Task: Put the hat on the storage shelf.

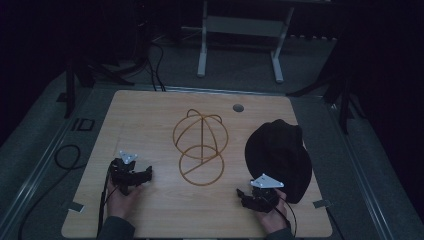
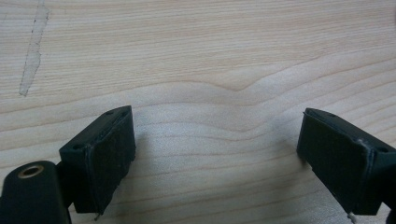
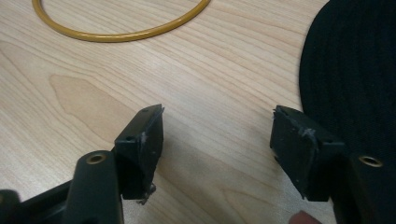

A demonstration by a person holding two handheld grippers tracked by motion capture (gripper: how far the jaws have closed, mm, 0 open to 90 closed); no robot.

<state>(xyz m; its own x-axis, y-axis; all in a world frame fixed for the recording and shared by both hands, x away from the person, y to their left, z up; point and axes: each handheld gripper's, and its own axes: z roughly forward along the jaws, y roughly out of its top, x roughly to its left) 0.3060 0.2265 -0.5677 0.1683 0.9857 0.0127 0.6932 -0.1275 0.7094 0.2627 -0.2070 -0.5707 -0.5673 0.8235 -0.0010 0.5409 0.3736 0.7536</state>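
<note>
- Resting near the front edge of the wooden table (image 1: 150, 107), the left gripper (image 1: 131, 175) sits in the person's left hand (image 1: 122, 200), well apart from the other things.
- In the left gripper view its jaws stand spread wide, with nothing but bare wood grain between them; the pads (image 2: 109, 161) touch nothing.
- A pale scuff mark (image 2: 32, 56) runs down the wood at the upper left of that view.
- The right gripper (image 1: 257, 195) is held by the right hand (image 1: 272, 217) at the front right of the table, just beside the near edge of the black hat (image 1: 280, 155).
- In the right gripper view its jaws are also spread apart and empty, over bare wood; the black hat (image 3: 350, 70) lies to the right, close by the right-hand jaw, and whether they touch cannot be told.
- The hat lies flat on the right side of the table, crown up.
- A yellow wire hat stand (image 1: 200, 145) stands in the middle of the table, between the two grippers and farther back; its round base ring (image 3: 121, 30) lies on the wood, apart from the hat.
- A small round hole (image 1: 238, 107) sits in the tabletop near the far edge.
- Beyond the table, the legs of a white frame (image 1: 202, 55) stand on the grey floor.
</note>
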